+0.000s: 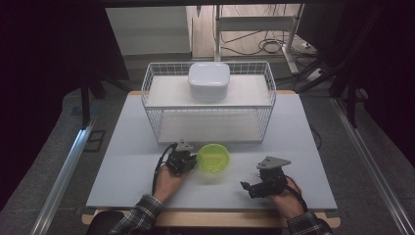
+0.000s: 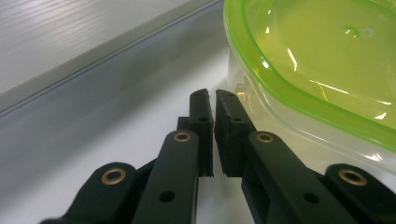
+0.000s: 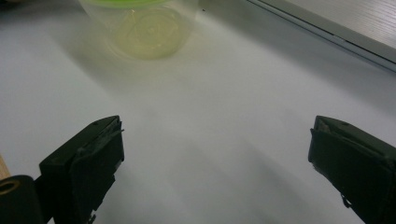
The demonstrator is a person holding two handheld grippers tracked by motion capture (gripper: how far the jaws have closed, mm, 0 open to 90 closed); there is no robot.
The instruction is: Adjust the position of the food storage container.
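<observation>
Left gripper (image 1: 192, 162): jaws sitting almost fully closed with only a thin slit between the pads, gripping nothing, tips resting just beside the container's wall.
Right gripper (image 1: 246, 186): jaws standing wide apart over bare table, holding nothing, well apart from the container.
Green-lidded clear container (image 1: 213, 157): sitting on the white table (image 1: 122, 161), between the two grippers, in front of the wire basket (image 1: 151, 88).
White lidded box (image 1: 209, 80): sitting on the basket's upper shelf.
</observation>
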